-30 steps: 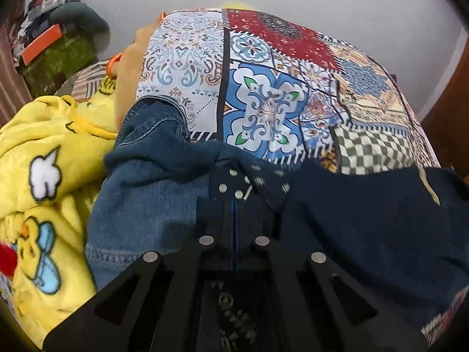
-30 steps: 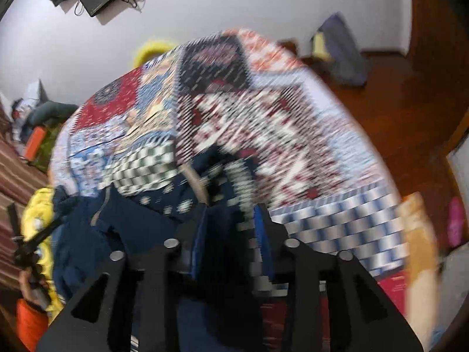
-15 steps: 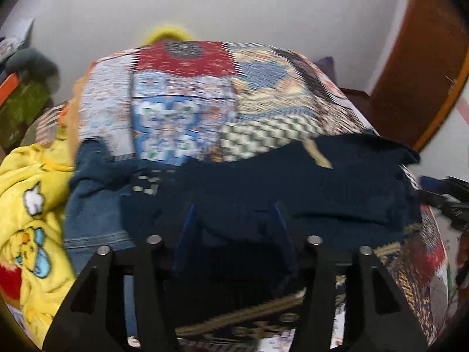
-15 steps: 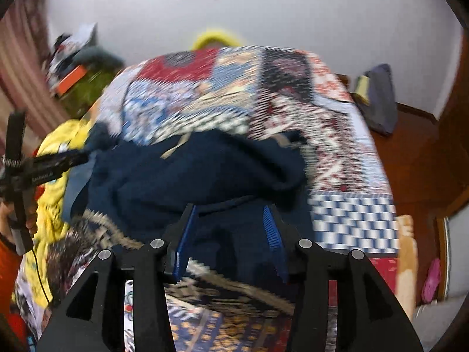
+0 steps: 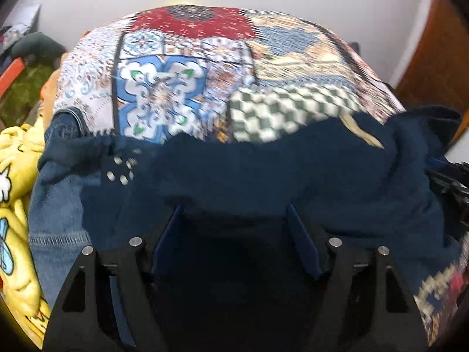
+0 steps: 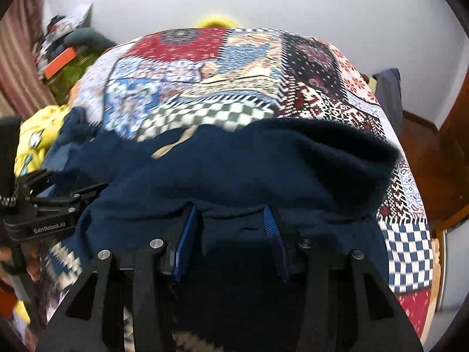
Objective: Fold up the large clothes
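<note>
Both grippers went from clamped to released; navy sweater (image 5: 263,173) now lies spread across the near edge of the patchwork bedspread (image 5: 176,88). Left gripper (image 5: 234,226) and right gripper (image 6: 228,223): jaws wide apart over the near hem. Denim garment (image 5: 55,214) and yellow blanket (image 5: 14,176) at the left edge.

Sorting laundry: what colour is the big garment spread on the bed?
Dark navy garment, clearest in right wrist view.
</note>
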Action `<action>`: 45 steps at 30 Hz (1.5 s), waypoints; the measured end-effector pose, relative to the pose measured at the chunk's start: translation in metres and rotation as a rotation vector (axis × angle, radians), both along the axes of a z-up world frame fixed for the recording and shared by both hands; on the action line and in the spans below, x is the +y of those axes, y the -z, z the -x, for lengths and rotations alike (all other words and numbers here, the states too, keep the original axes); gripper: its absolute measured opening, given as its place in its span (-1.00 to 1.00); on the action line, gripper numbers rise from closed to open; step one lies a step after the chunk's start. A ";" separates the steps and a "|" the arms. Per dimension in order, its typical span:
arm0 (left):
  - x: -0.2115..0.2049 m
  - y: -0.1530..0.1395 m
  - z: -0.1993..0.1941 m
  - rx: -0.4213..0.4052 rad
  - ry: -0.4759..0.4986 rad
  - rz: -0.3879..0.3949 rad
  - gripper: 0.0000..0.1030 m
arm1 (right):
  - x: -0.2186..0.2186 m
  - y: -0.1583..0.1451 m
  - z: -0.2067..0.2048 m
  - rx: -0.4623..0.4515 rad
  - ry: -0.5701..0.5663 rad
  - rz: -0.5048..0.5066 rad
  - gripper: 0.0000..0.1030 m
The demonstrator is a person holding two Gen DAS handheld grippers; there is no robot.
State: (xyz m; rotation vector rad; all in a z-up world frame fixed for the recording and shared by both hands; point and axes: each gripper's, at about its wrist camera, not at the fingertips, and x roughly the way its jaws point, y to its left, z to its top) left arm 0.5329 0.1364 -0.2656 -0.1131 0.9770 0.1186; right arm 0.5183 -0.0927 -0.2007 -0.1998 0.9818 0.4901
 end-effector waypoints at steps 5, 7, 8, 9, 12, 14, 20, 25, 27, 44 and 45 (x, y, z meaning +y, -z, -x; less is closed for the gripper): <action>0.017 0.008 -0.020 0.000 -0.096 -0.156 0.42 | -0.004 -0.006 -0.022 -0.111 0.110 0.110 -0.16; 0.030 0.013 -0.022 0.020 -0.132 -0.223 0.42 | -0.014 -0.002 -0.034 -0.091 0.148 0.145 -0.16; 0.036 0.015 -0.021 0.028 -0.144 -0.227 0.42 | -0.025 0.000 -0.041 -0.045 0.165 0.114 -0.17; 0.047 0.015 -0.018 0.034 -0.159 -0.200 0.42 | -0.032 -0.001 -0.042 -0.022 0.177 0.090 -0.17; 0.072 0.010 -0.001 0.034 -0.189 -0.103 0.42 | -0.056 -0.014 -0.032 -0.028 0.219 0.075 -0.16; 0.079 0.003 0.011 0.027 -0.187 -0.052 0.42 | -0.067 -0.023 -0.019 -0.048 0.229 0.093 -0.16; 0.058 -0.040 0.054 -0.047 -0.088 -0.055 0.41 | -0.078 -0.053 0.030 -0.025 0.121 -0.051 -0.16; 0.010 -0.067 0.079 -0.110 0.073 -0.005 0.41 | -0.042 -0.062 0.068 -0.008 -0.022 -0.120 -0.16; -0.008 -0.068 0.083 -0.111 0.130 0.022 0.41 | -0.022 -0.059 0.079 0.001 -0.082 -0.127 -0.16; 0.013 -0.006 0.127 -0.040 0.091 0.115 0.71 | -0.100 -0.004 0.079 0.047 0.113 0.044 0.40; 0.020 -0.004 0.133 -0.042 0.064 0.118 0.71 | -0.110 -0.003 0.079 0.057 0.125 0.030 0.40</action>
